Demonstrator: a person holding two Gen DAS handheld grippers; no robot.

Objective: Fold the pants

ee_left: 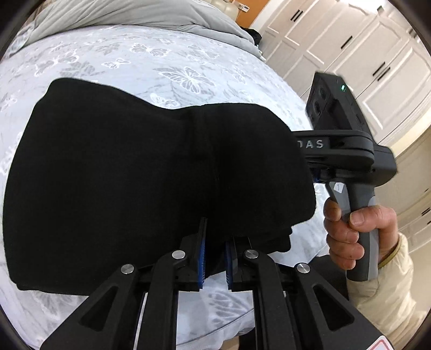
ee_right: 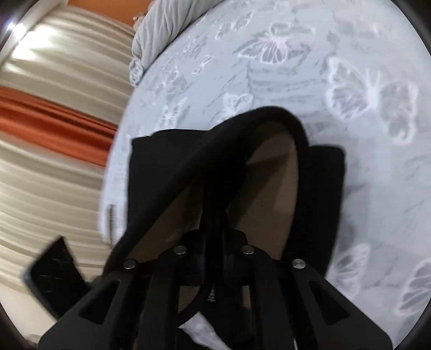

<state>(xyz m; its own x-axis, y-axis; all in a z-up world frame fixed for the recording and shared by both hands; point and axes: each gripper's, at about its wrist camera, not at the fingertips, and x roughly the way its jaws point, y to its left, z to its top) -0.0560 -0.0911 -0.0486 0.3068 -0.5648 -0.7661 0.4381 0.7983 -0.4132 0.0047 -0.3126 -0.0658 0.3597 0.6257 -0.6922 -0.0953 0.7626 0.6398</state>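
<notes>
The black pants (ee_left: 129,172) lie on the bed (ee_left: 150,59), the one with the pale butterfly sheet. They are folded into a thick bundle. In the left wrist view the bundle's long side runs across the bed from left to right, and its right end is lifted off the sheet.

The left gripper (ee_left: 215,253) sits at the near edge of the bundle. Its blue pads (ee_left: 202,258) are squeezed tight on a bit of the black cloth.

The right gripper (ee_right: 215,237) is clenched too. A bunch of cloth runs down between its fingers, and a thick rolled edge of the pants (ee_right: 274,118) arches up over it like a loop, with tan lining showing inside.

In the left wrist view the right gripper (ee_left: 299,146) reaches in sideways from beyond the bundle's right end. A hand (ee_left: 350,231) in a cream sleeve (ee_left: 382,290) grips its grey handle, which points down beside the bed's edge.

A grey blanket (ee_left: 129,16) is piled at the far end of the bed.
</notes>
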